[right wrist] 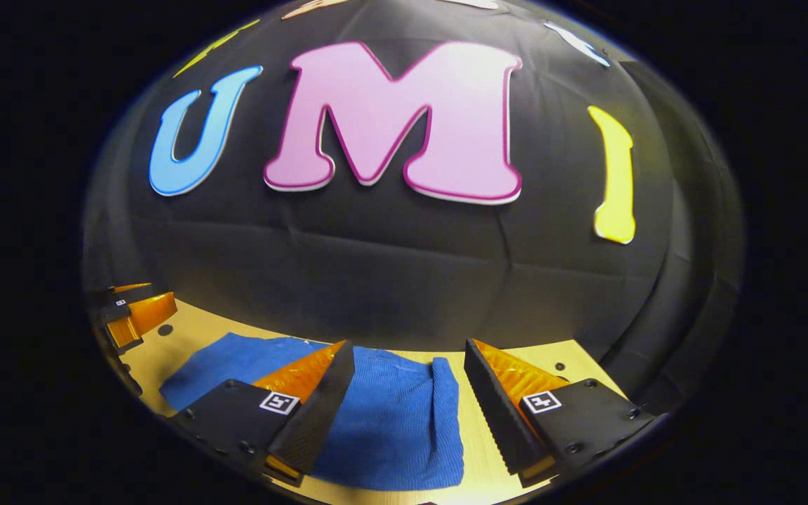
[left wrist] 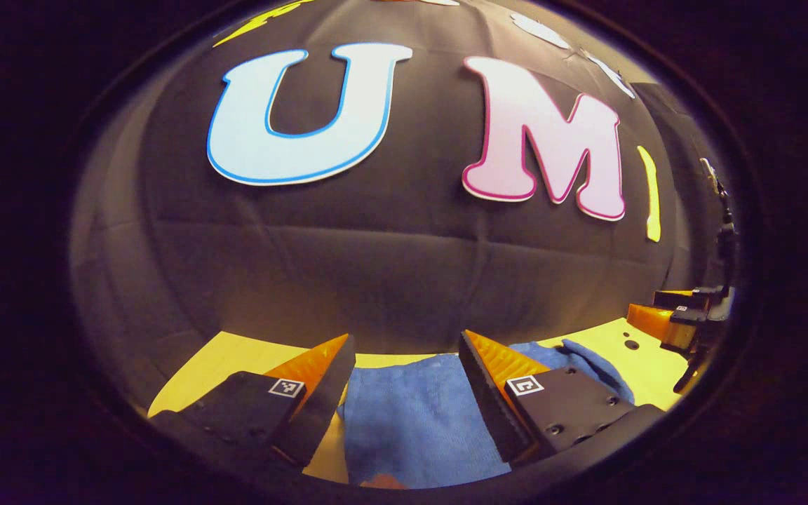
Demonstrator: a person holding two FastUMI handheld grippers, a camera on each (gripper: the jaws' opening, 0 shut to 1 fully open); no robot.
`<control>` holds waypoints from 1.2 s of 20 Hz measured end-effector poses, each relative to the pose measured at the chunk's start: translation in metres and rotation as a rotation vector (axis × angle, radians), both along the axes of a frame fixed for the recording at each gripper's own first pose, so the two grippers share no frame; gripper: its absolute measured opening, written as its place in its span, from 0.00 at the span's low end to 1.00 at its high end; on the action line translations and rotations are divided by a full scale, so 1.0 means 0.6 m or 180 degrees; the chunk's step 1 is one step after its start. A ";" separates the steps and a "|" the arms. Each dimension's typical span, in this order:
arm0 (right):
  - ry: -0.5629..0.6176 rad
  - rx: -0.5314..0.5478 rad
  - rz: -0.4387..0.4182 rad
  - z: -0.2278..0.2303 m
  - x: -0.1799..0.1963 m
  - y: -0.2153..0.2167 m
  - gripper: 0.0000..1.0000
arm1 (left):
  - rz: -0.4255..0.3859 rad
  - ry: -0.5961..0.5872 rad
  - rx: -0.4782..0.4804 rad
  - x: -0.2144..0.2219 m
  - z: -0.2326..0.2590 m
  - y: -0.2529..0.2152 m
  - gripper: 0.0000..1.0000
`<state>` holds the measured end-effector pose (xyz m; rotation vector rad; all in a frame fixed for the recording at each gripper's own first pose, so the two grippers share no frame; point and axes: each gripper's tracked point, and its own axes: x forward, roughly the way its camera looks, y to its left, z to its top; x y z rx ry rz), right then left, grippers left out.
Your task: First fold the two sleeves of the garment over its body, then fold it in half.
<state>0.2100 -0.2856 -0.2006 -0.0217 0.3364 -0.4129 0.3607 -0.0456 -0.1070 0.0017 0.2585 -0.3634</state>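
A blue knitted garment point(left wrist: 411, 414) lies flat on the yellow table point(left wrist: 236, 354). In the left gripper view my left gripper point(left wrist: 407, 354) is open above its near part, the cloth showing between the fingers. In the right gripper view the same blue garment point(right wrist: 390, 421) spreads under my right gripper point(right wrist: 409, 358), which is open, with a raised fold of cloth point(right wrist: 442, 382) near its right finger. Neither gripper holds any cloth. My right gripper point(left wrist: 684, 319) also appears at the far right edge of the left gripper view, and my left gripper point(right wrist: 130, 312) at the far left of the right gripper view.
The black cloth wall point(left wrist: 404, 259) rises right behind the table's far edge. Small dark holes point(right wrist: 560, 366) dot the table top point(right wrist: 579, 354) to the right of the garment. Bare table point(right wrist: 481, 435) lies beside the garment's right edge.
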 end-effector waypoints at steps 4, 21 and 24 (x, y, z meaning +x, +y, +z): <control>-0.0089 0.0071 -0.0001 0.073 -0.120 0.070 0.99 | 0.0019 -0.0136 -0.0102 -0.154 0.068 0.035 0.87; -0.0674 -0.0109 0.0020 0.288 -0.582 0.411 0.97 | -0.0116 -0.0676 -0.0294 -0.664 0.171 0.183 0.86; -0.0642 -0.0496 0.0233 0.289 -0.592 0.460 0.96 | -0.0099 -0.0688 -0.0198 -0.703 0.151 0.218 0.84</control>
